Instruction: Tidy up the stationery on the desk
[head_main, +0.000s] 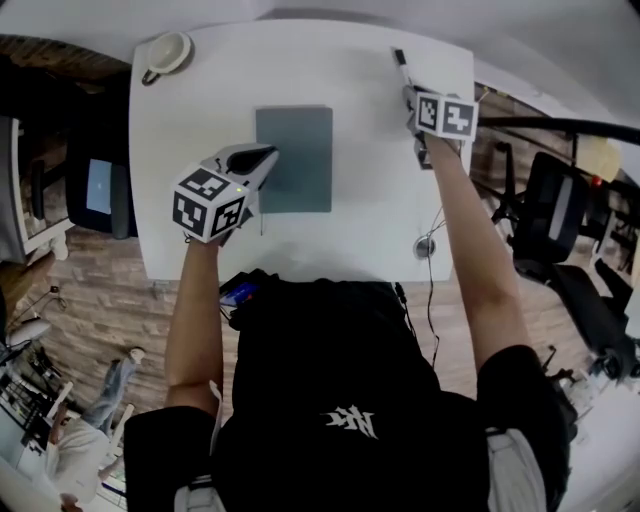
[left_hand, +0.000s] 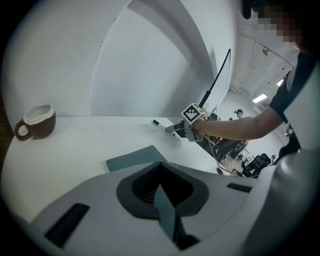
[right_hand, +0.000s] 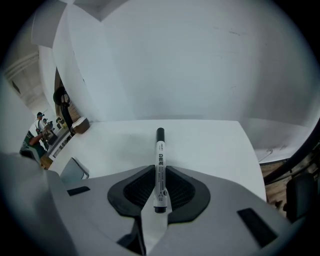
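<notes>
While the right gripper (right_hand: 159, 192) had its jaws closed down to the barrel's width on the marker (right_hand: 159, 160), gripping the lower end with the black cap pointing at the far edge, the left gripper (left_hand: 162, 189) had its jaws pressed together with nothing visible between them. The marker sat near the far right corner of the desk (head_main: 350, 70); I couldn't tell if it was off the surface. The left gripper hung over the left edge of the grey-green notebook (head_main: 305, 175), which lay flat mid-desk.

Step, as a judgement: pick-up of the marker, grip made, carry not yet done. The next move likely calls for a lift clear of the desk and a carry toward the notebook or some collecting spot; no pen holder was in view, so the drop point was unclear. With the grip low on the barrel, the marker could swing. The left jaws would have to open before taking the notebook.

The desk was white and mostly bare, with a brown mug (head_main: 167, 52) at the far left corner and a cable (head_main: 430, 250) off the near right edge. Around it were a wood floor (head_main: 90, 300), a black office chair (head_main: 550, 210) to the right, and people far off on the left.
</notes>
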